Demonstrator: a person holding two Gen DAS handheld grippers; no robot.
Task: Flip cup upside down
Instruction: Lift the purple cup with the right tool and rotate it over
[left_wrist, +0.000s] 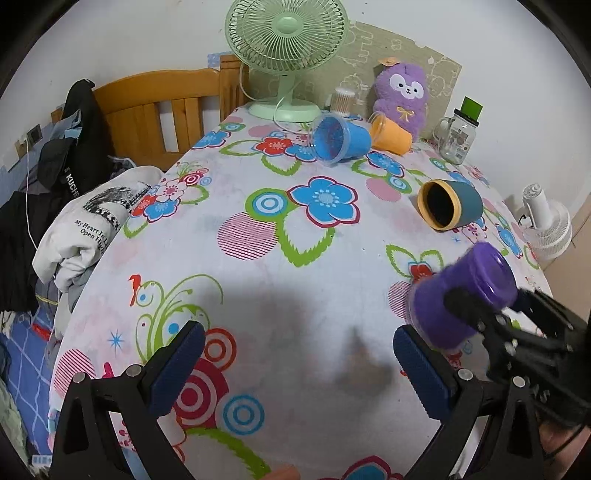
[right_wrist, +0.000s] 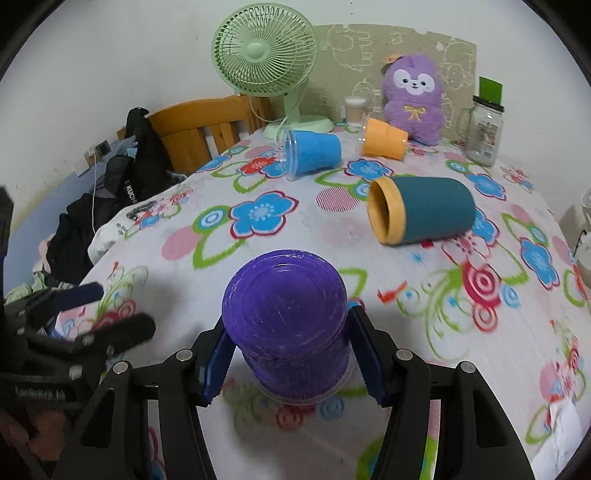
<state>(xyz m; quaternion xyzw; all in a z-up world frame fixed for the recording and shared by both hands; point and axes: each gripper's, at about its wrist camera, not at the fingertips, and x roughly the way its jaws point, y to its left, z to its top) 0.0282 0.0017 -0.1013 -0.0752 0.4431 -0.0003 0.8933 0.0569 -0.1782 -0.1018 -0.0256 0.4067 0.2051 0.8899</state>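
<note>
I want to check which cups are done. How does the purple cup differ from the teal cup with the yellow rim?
The purple cup is held between the fingers of the right gripper, base up and mouth down; the teal cup lies free on its side on the tablecloth. The purple cup is one colour; the teal cup has a yellow rim. Neither stands mouth up.

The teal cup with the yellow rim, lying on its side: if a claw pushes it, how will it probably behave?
The teal cup would probably roll, since it lies on its round side on the flowered tablecloth. It may curve rather than go straight, as the rim end looks slightly wider. The soft cloth would likely slow it. It looks rigid, and probably light because it seems empty.
</note>
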